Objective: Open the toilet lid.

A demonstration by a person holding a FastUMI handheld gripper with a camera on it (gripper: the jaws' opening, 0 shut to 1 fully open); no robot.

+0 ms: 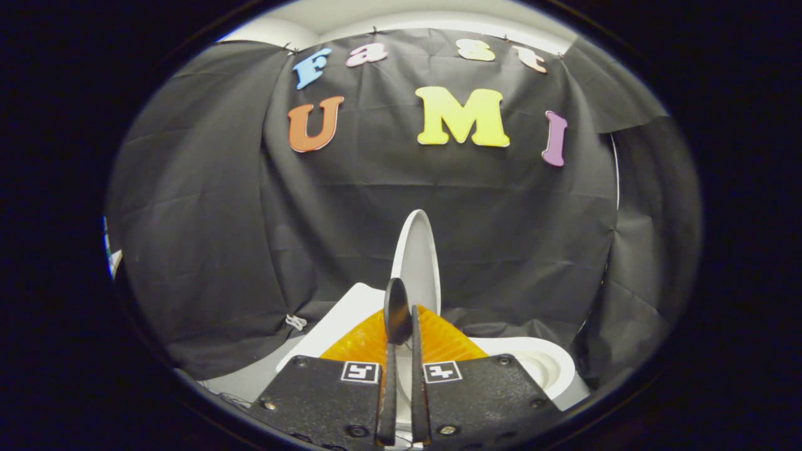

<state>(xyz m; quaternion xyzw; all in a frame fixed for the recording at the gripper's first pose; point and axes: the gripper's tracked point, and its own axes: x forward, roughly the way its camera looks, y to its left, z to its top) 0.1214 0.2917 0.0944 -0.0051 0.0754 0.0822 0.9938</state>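
The white toilet lid (418, 254) stands raised, nearly upright, and I see it edge-on just ahead of my fingers. Its lower part runs down into the narrow gap between them, where a strip of white shows. My gripper (406, 315) is shut on the lid, with both fingers (396, 310) close together on either side of it. To the right of the lid lies the open white toilet bowl (546, 366). A flat white part of the toilet (338, 322) lies to the left of the lid.
The black cloth wall (207, 250) hangs close behind and around the toilet, with folds reaching down to it. A small white clip or cord (296, 322) hangs on the cloth to the left of the toilet.
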